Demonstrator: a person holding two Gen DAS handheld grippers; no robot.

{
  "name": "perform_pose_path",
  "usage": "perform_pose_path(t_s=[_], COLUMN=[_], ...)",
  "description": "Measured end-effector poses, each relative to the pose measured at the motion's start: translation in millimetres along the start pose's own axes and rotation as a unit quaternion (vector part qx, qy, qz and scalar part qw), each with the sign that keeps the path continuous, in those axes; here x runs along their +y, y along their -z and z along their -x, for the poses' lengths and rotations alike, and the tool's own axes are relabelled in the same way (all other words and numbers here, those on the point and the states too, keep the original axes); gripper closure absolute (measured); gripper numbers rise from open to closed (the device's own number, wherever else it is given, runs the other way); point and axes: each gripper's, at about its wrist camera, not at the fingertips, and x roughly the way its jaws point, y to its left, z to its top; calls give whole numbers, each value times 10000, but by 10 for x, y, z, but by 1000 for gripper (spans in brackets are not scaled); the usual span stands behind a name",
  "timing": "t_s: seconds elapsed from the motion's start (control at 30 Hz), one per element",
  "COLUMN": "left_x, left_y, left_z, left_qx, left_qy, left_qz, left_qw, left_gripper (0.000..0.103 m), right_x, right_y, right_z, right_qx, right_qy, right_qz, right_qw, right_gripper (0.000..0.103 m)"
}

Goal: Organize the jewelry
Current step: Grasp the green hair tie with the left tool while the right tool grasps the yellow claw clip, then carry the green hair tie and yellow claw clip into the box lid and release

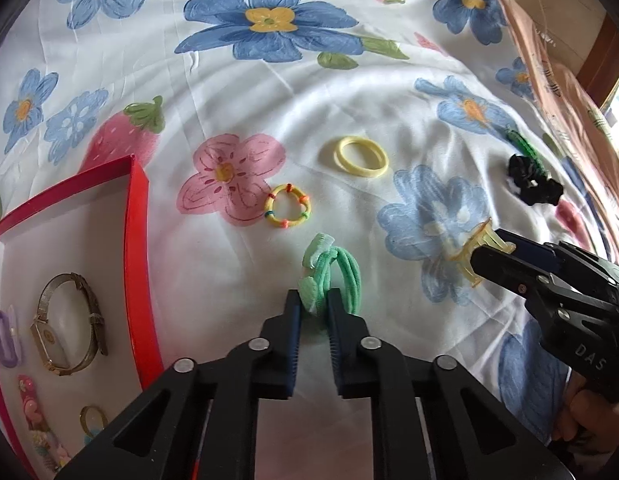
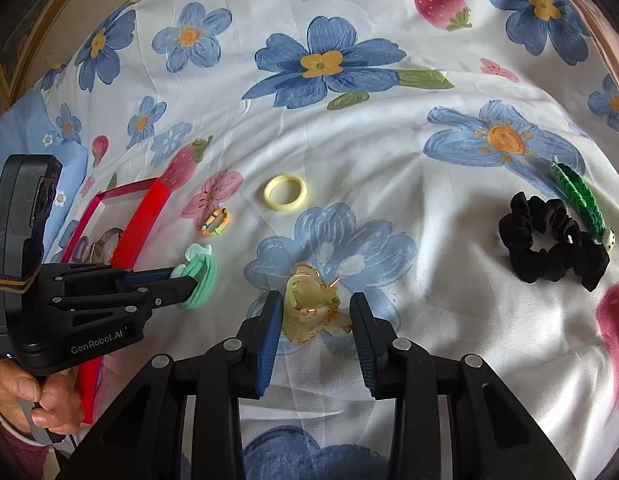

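Green hair tie (image 1: 333,280) pinched — left jaws' tips.

A white bedsheet (image 1: 309,92) printed with large blue flowers, pink blossoms and red strawberries covers the surface in both views, lightly creased and rumpled. Along the right edge of the left wrist view, a peach-pink patterned cloth (image 1: 549,60) lies beside the sheet, with a strip of brown wood (image 1: 613,64) behind it. In the right wrist view, a pale blue fabric with small white flowers (image 2: 33,136) sits at the sheet's left edge.
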Motion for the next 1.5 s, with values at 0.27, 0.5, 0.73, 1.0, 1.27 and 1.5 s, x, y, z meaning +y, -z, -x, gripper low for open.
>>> perform_pose_path(t_s=[0.27, 0.5, 0.73, 1.0, 1.27, 1.5], left_x=[124, 227, 354, 590, 813, 958], left_y=[163, 376, 636, 935, 1231, 1463], left_z=[317, 679, 991, 1309, 1609, 1775], left_qx=[-238, -476, -602, -735, -846, -881], left_qy=[169, 166, 150, 88, -50, -136], left_qz=[217, 425, 625, 954, 1217, 1422], left_qw=[9993, 9978, 9961, 9927, 9889, 9858], left_gripper=[93, 93, 93, 93, 93, 93], right_x=[41, 197, 421, 725, 1053, 1337], right_y=[-21, 48, 111, 149, 239, 346], right_z=[181, 304, 382, 469, 459, 429], right_qx=[-213, -294, -309, -338, -276, -185], right_qy=[-113, -301, -464, -640, -873, -1086], right_qz=[-67, -74, 65, 305, 540, 762], right_qw=[9997, 9991, 9984, 9969, 9943, 9910], right_gripper=[69, 69, 69, 69, 69, 69])
